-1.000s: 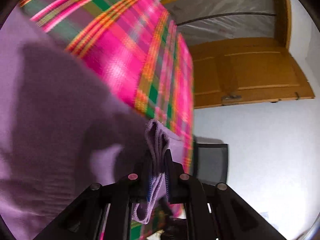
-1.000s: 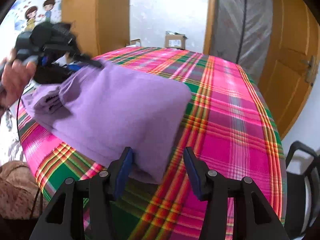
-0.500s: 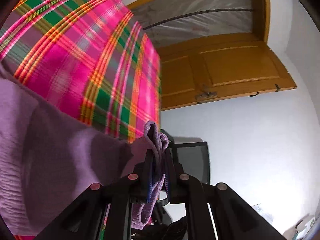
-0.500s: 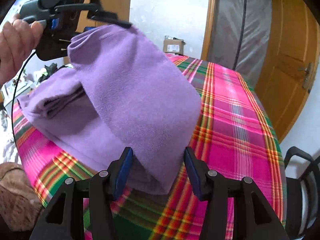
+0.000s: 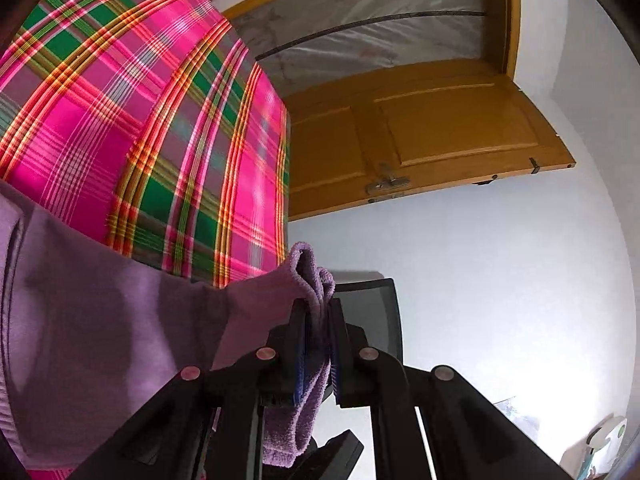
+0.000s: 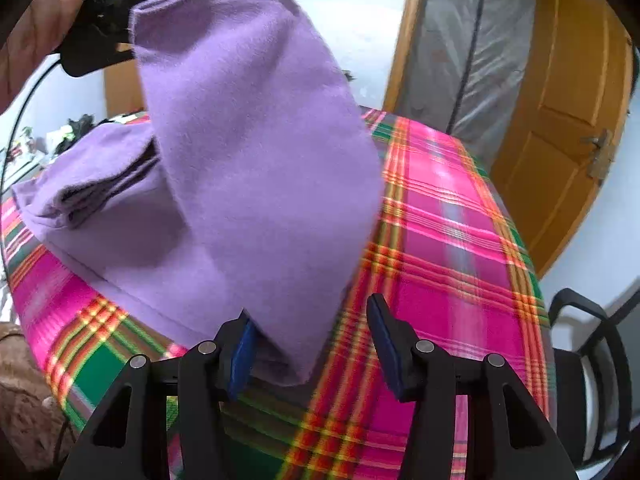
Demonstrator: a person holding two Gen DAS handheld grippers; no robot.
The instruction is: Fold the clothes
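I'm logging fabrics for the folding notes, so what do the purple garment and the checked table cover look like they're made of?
Purple garment: looks like soft fleece or brushed knit, matte with a fuzzy nap, bunching thickly where the left gripper pinches it. Checked table cover: seems a thin woven cloth, pink, green and orange plaid, smooth with a slight sheen; the fibre cannot be told.

Right of the purple garment I see bare plaid tablecloth to pass over; the raised flap blocks my right gripper ahead.
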